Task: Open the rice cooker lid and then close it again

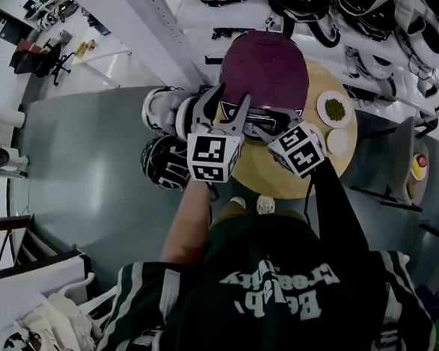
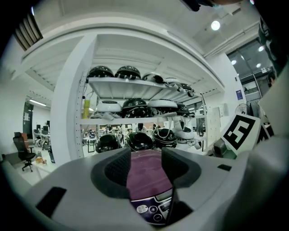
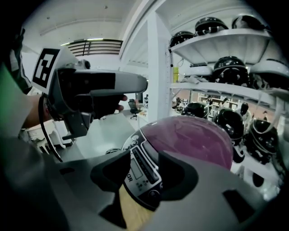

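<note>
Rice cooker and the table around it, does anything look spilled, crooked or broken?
Nothing stands out. The rice cooker sits upright on the round table, lid down; the dish of green bits and the white dish beside it show no spill.

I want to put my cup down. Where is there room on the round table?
Bare wood on the table at its near edge, in front of the rice cooker. The right side is crowded by the plate and white bowl.

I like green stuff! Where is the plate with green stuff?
In the head view, the plate sits on the round table, just right of the purple rice cooker.
</note>
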`<state>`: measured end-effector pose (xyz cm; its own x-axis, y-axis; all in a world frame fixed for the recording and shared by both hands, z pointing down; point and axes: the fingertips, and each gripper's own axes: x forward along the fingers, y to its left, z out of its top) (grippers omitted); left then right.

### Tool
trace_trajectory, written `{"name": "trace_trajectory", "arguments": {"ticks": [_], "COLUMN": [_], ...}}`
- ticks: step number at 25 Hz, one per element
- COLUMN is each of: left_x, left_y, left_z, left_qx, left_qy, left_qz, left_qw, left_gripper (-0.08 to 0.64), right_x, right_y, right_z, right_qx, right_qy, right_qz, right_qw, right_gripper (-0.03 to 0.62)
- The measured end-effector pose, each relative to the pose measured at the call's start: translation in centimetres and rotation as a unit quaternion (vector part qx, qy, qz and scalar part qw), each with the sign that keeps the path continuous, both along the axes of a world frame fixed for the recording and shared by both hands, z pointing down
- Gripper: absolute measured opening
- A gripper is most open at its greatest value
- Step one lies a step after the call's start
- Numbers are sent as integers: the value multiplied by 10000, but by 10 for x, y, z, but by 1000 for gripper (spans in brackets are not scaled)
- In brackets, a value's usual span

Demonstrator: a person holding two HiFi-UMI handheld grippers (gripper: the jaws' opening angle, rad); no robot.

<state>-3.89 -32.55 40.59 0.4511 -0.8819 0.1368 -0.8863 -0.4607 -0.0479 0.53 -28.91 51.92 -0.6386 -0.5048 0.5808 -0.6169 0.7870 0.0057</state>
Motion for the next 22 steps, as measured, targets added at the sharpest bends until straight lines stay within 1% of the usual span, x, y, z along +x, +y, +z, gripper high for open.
{"name": "trace_trajectory", "arguments": {"ticks": [4, 13, 22], "left_x": [1, -1, -6], "left_y": [0, 6, 10], "left_z": [-1, -14, -18], "left_qx": [-18, 117, 170], "left_qy": [87, 194, 199], "left_qz": [6, -70, -191], "left_qw": [10000, 9997, 9995], "left_gripper": [213, 202, 186], "right_x": [-1, 0, -1], "right_y": [2, 4, 4], "right_z": [1, 0, -1], "right_qx": [-40, 12, 40], "right_qy": [11, -6, -12], "right_qz": [-42, -35, -19], "right_qw": [10000, 10000, 10000], "right_gripper": [213, 216, 215]}}
